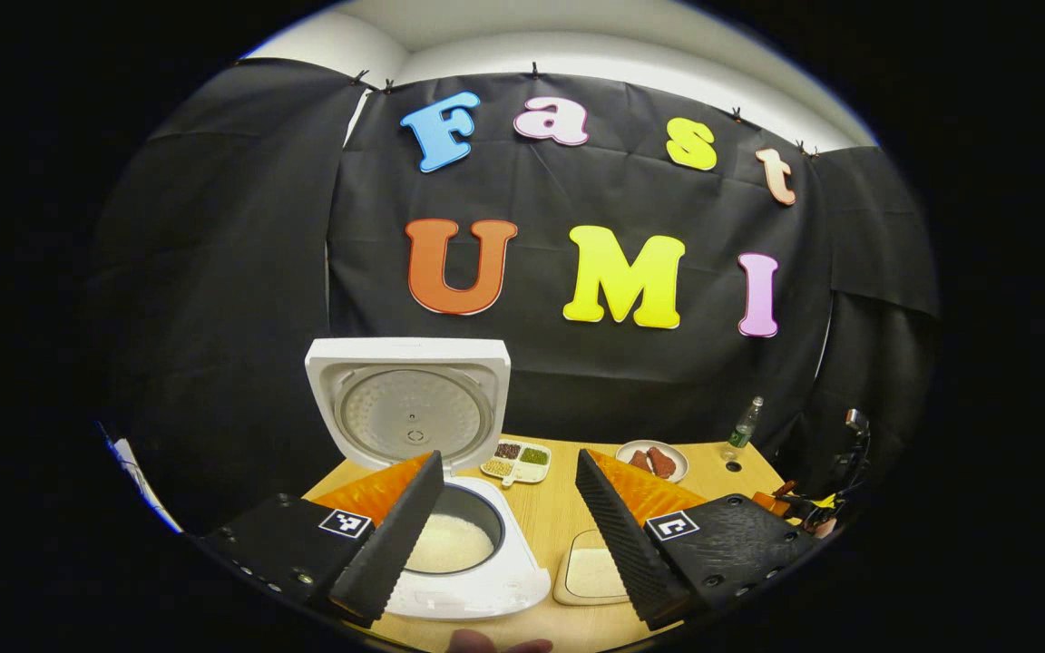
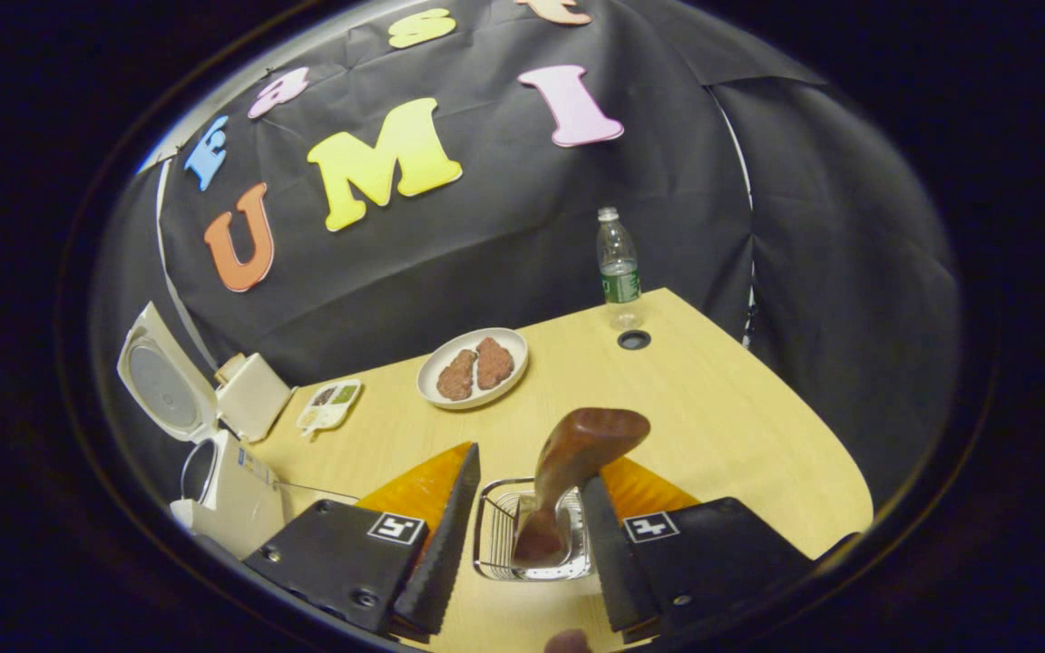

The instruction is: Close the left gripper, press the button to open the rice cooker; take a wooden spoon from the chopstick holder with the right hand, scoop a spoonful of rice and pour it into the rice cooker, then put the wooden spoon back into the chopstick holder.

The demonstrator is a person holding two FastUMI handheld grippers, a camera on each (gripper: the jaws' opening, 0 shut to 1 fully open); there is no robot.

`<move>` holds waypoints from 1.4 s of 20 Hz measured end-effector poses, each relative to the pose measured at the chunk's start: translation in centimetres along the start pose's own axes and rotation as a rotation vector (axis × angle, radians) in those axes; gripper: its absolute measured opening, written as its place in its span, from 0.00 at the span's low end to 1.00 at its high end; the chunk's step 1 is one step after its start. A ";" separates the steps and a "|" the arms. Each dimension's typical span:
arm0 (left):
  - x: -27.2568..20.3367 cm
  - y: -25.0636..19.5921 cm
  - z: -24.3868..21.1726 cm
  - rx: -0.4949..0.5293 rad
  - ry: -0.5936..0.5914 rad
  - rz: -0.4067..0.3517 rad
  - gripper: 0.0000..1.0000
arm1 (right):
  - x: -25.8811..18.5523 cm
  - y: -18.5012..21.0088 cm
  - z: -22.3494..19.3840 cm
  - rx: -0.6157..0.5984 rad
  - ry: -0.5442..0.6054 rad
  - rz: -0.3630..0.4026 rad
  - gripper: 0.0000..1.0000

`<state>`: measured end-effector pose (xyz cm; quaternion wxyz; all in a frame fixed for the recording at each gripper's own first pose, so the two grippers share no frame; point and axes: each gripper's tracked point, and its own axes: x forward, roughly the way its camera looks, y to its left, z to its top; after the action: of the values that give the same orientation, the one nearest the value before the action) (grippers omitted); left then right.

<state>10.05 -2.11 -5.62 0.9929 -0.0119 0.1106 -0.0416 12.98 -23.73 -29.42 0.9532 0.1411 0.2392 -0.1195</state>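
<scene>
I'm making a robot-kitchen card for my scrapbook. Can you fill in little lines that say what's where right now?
rice cooker: lid standing open, white rice in the pot
wooden spoon: standing in the wire chopstick holder, bowl end up
right claw: open, one finger on each side of the holder, not pressing the spoon
left claw: open, above the cooker and the rice tray
plate: two brown pieces on it
small dish: beans in compartments
bottle: upright at the far table edge
</scene>
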 end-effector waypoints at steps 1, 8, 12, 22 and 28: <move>0.1 0.4 0.5 0.005 -0.013 0.000 0.94 | -0.8 -0.2 0.7 -0.007 -0.014 -0.013 0.72; 2.5 3.5 6.0 0.029 -0.145 0.008 0.94 | -8.1 -0.7 9.0 -0.071 -0.197 -0.119 0.97; 4.9 5.7 9.1 0.024 -0.180 0.038 0.94 | -12.7 1.7 12.2 -0.124 -0.290 -0.119 0.98; 15.1 11.7 9.3 -0.013 -0.034 0.193 0.94 | -21.4 3.1 12.4 -0.185 -0.405 -0.167 0.97; 18.3 13.7 7.3 -0.028 0.052 0.213 0.94 | -22.7 0.4 10.3 -0.120 -0.361 -0.235 0.97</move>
<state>30.51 10.08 -2.97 0.9883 -0.0130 0.1374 0.0652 -2.01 -23.09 -9.50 0.9667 0.0314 0.0860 -0.2388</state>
